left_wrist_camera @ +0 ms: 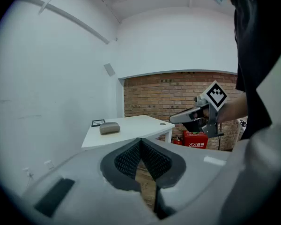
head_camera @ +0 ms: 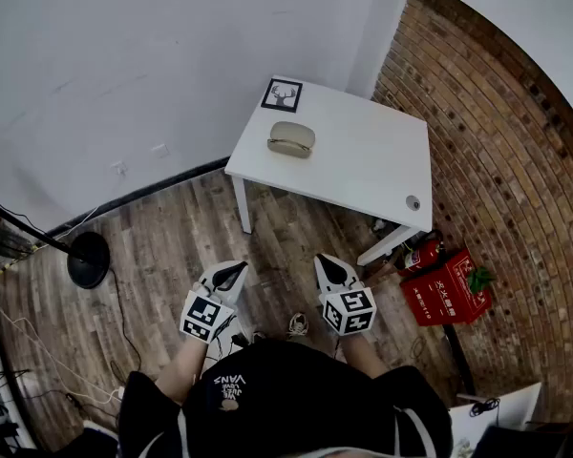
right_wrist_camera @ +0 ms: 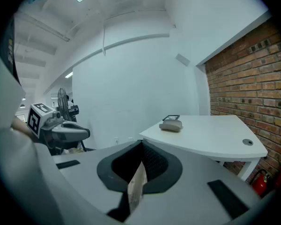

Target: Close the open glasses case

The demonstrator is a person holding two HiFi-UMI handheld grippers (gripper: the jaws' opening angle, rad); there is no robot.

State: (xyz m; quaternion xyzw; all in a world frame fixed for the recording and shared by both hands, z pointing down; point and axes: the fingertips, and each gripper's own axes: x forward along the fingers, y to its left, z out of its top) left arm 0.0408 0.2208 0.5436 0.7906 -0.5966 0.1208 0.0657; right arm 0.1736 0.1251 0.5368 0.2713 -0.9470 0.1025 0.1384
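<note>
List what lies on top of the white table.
A glasses case near a small framed picture, and a round grommet toward another corner. The case's inside and the tabletop beneath it are hidden.

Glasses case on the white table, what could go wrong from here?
The glasses case lies close to the framed picture, so a reach may bump the picture. The case sits loose on the smooth table, not far from an edge; a one-sided push from the shut right gripper could slide it off.

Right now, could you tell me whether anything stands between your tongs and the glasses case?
Nothing visible does: left tongs and right tongs hang shut above the floor; the glasses case lies on the table, a picture frame beyond it.
</note>
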